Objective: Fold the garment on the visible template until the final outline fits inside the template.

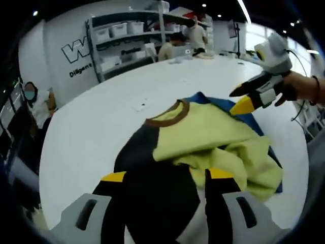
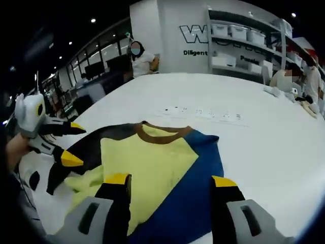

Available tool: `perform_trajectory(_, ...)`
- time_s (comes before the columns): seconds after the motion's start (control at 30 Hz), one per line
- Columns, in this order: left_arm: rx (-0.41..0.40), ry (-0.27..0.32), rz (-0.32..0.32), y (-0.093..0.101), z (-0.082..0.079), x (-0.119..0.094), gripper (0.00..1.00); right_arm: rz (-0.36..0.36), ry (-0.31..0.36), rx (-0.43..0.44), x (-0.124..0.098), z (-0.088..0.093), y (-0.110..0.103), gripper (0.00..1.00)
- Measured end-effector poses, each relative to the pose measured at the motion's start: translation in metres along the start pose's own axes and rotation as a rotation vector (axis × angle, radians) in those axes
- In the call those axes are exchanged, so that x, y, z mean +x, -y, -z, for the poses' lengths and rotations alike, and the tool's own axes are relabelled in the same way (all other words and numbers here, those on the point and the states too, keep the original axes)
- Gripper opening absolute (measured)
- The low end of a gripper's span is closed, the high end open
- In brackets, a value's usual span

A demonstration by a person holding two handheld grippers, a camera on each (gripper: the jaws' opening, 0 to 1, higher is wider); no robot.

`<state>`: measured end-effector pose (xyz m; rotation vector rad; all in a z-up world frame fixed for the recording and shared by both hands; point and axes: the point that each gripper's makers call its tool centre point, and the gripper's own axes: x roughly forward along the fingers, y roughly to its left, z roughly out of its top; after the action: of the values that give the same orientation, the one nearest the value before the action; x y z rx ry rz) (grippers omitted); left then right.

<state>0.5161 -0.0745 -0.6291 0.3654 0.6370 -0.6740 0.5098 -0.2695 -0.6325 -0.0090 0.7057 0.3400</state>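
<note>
A white table carries the garment, a shirt with a yellow front, a brown collar, a blue side and a black side. The shirt lies near the table's front edge, partly bunched: in the left gripper view the yellow cloth is heaped in loose folds toward the blue side, while the black sleeve runs out between that view's own jaws. No template outline can be made out under the cloth.

The left gripper is held low over the black part with its jaws apart and nothing pinched between them. The right gripper hovers above the blue and yellow area, jaws likewise apart and empty; it is also seen from the left gripper view, just above the blue edge.

The fold is judged to be unfinished. For the step to be done well, the heaped yellow cloth should be flattened first, then a single layer at an outer edge should be pinched by each gripper and both edges carried inward together, so that the collar is kept centred and no wrinkle is trapped.
</note>
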Motion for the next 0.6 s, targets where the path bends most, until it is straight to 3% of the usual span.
perform_trajectory(0.37,-0.019,-0.027,0.01,0.011,0.021,0.001,0.45,-0.008,-0.022,-0.041,-0.022,0.034,-0.022,0.56)
perform_trajectory(0.6,-0.034,-0.022,0.013,0.018,0.029,0.004,0.32,-0.002,-0.028,-0.044,-0.033,0.055,-0.032,0.46)
